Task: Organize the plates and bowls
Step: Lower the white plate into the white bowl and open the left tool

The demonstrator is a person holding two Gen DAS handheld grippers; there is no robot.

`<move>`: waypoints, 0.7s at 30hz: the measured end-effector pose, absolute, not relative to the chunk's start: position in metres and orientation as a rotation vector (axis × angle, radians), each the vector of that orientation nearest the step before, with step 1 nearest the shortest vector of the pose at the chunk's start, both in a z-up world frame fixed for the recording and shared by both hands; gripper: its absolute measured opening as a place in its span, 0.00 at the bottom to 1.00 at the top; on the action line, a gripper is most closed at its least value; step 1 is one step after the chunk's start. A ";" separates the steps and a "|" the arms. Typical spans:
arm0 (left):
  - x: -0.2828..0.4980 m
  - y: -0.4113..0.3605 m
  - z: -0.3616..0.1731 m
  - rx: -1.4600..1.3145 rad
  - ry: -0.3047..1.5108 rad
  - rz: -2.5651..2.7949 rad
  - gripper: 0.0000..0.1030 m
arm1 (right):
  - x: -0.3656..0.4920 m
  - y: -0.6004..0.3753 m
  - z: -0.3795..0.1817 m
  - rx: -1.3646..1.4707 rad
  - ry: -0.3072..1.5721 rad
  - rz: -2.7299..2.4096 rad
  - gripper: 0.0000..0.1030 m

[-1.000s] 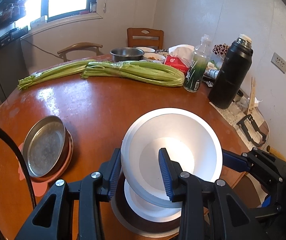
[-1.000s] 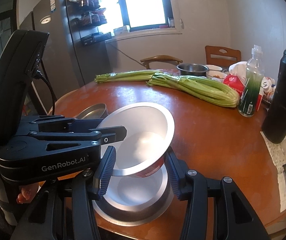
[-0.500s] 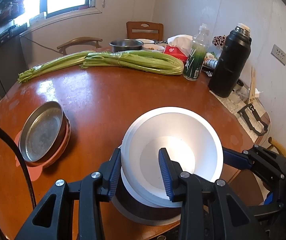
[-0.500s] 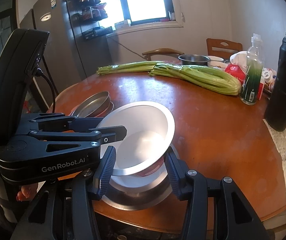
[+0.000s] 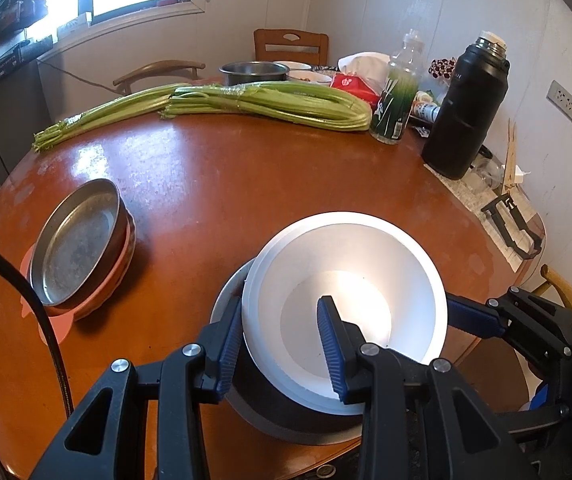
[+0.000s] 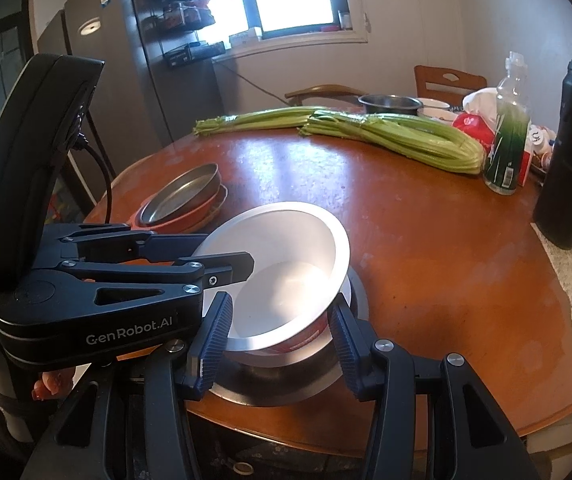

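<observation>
A white bowl (image 5: 349, 280) with a red label low on its side (image 6: 305, 340) sits tilted over a white plate rim (image 5: 252, 276) inside a grey metal dish (image 5: 246, 408) at the table's near edge. My left gripper (image 5: 282, 320) is shut on the bowl's near rim, one pad inside and one outside. My right gripper (image 6: 280, 334) grips the bowl's lower body from the other side, with its pads against the bowl's sides. A metal pan (image 5: 78, 248) rests on a pink plate (image 5: 58, 328) to the left.
Two celery bundles (image 5: 270, 100) lie across the far half of the round wooden table (image 5: 214, 184). A green bottle (image 5: 395, 96), a black flask (image 5: 465, 108), a steel pot (image 5: 252, 72) and packets crowd the far right. Chairs stand behind.
Both grippers have sunk with the bowl. It hung above the white plate and metal dish; now it sits down into them, the gap beneath it closed.
</observation>
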State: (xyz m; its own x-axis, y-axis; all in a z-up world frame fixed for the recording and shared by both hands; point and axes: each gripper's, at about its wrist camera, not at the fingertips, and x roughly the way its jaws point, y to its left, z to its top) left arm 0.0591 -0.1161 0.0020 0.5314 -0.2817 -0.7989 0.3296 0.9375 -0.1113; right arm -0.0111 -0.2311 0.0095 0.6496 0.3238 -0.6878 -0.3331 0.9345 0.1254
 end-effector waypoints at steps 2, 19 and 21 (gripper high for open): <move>0.060 -0.117 0.000 0.058 0.949 -0.365 0.36 | -0.011 -0.231 0.007 -0.006 0.786 0.373 0.50; 0.068 -0.120 -0.016 0.088 0.974 -0.354 0.37 | -0.003 -0.229 -0.008 -0.044 0.823 0.360 0.50; 0.068 -0.119 -0.016 0.087 0.974 -0.352 0.37 | -0.002 -0.229 -0.008 -0.040 0.825 0.362 0.50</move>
State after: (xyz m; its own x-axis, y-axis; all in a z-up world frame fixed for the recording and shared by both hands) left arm 0.0683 -0.1189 -0.0160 0.5101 -0.2534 -0.8219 0.3310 0.9399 -0.0844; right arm -0.0023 -0.2294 -0.0083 0.6209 0.2990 -0.7246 -0.3301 0.9382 0.1043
